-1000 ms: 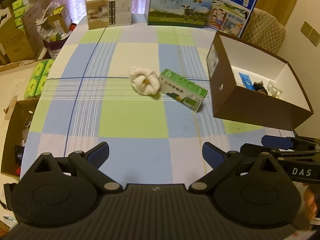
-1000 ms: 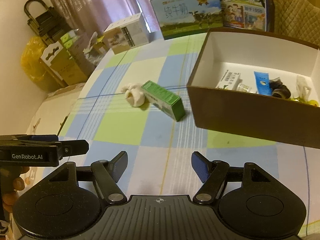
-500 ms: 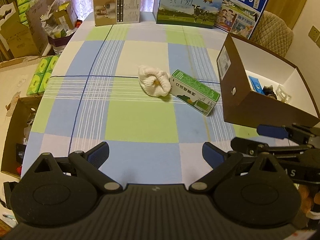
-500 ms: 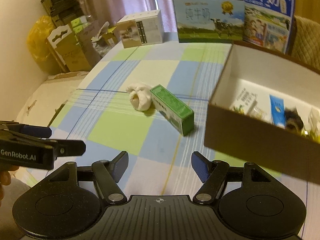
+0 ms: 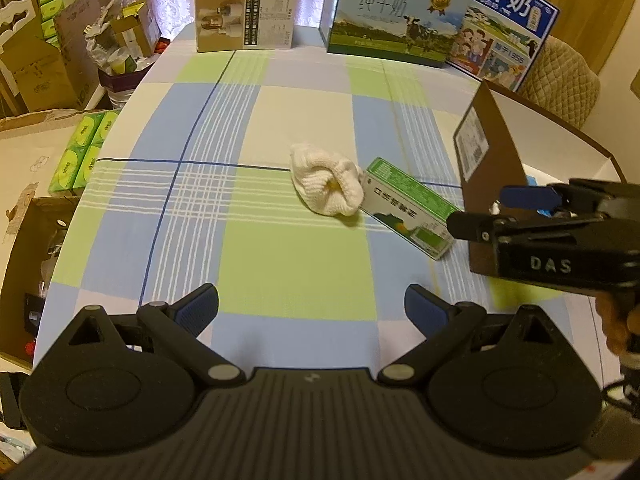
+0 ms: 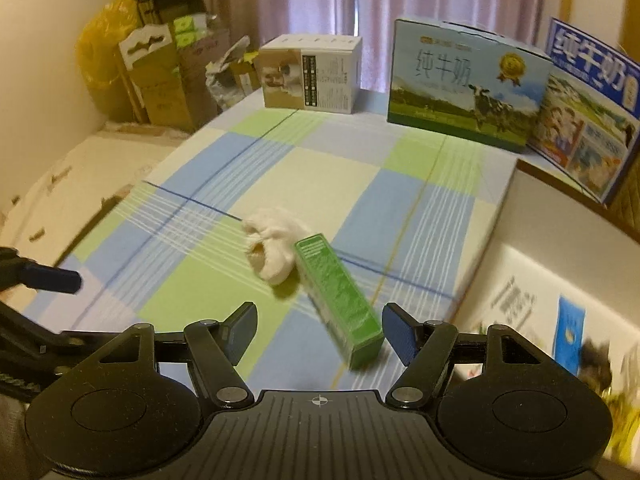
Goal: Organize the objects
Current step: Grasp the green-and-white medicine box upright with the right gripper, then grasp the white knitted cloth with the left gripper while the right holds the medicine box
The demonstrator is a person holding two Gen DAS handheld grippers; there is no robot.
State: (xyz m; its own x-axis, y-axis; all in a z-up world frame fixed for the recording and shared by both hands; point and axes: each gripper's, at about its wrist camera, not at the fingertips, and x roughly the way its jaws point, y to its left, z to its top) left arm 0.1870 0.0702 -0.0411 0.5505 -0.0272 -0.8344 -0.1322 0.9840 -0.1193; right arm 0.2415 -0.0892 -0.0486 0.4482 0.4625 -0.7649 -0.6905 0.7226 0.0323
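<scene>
A green carton (image 5: 408, 208) lies flat on the checked tablecloth, with a white rolled sock (image 5: 326, 184) touching its far left end. My right gripper (image 6: 318, 330) is open just above the table, and the green carton's (image 6: 340, 296) near end lies between its fingers, closer to the right pad; contact is unclear through blur. The sock (image 6: 270, 246) lies just beyond. My left gripper (image 5: 312, 304) is open and empty, well short of both. The right gripper (image 5: 478, 210) shows side-on at the left wrist view's right edge. A brown storage box (image 5: 492, 160) with a white inside stands right of the carton.
Two milk cases (image 5: 396, 24) (image 5: 504, 36) and a beige box (image 5: 246, 14) stand along the table's far edge. The brown box (image 6: 500, 232) holds several small items (image 6: 568, 332). Cardboard boxes and green tissue packs (image 5: 80, 148) crowd the floor on the left. A padded chair (image 5: 560, 80) stands behind.
Both grippers moved forward and lower toward the sock and carton. The right gripper swung left, away from the brown box, bringing the carton's near end between its fingers.
</scene>
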